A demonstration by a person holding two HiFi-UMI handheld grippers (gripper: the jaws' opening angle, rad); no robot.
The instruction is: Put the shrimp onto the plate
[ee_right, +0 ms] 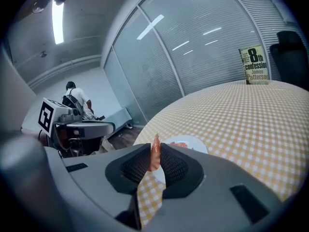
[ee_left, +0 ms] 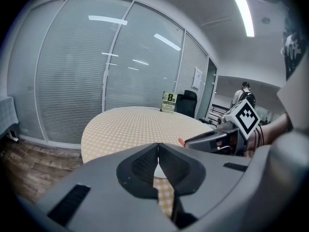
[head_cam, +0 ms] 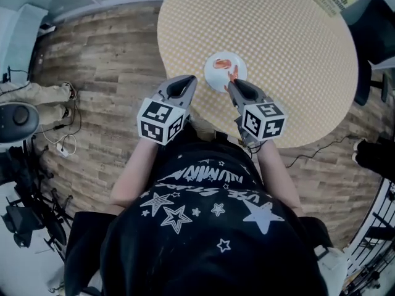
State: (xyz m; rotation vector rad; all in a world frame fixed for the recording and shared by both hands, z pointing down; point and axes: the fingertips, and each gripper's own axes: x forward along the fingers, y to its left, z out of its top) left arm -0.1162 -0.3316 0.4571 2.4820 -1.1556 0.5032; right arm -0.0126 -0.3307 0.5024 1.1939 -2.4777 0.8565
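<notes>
Wood-plank flooring and glazed walls with blinds surround a round table (head_cam: 278, 54) covered in a yellow checked cloth. A white plate (head_cam: 215, 79) sits on the cloth near the table edge closest to the person.

Right gripper (head_cam: 233, 84): the fingers are clamped on a shrimp (ee_right: 155, 153). The shrimp stands upright between the ribbed pads (ee_right: 176, 167), and its pointed end projects above the fingertips. In the right gripper view the plate lies just beyond the fingertips. In the head view the clamped shrimp overlaps the plate's right-hand part. Whether the shrimp touches the plate cannot be told.

A second shrimp (head_cam: 222, 62) lies curled on the plate, beyond the right fingertips and slightly to their left.

Left gripper (ee_left: 158, 156): the fingers are together, tip against tip, with nothing between them. A sliver of the plate shows through the gap below the tips. The left fingertips sit at the table edge, just beside the plate's left rim. The right gripper lies to the right of the left fingers, with the two sets of tips near each other but apart.

A paperback book (ee_right: 255, 65) stands upright at the far table edge, well beyond both sets of fingers, with a black chair (ee_left: 187, 103) behind it. A person (ee_left: 244, 93) stands in the far background.
</notes>
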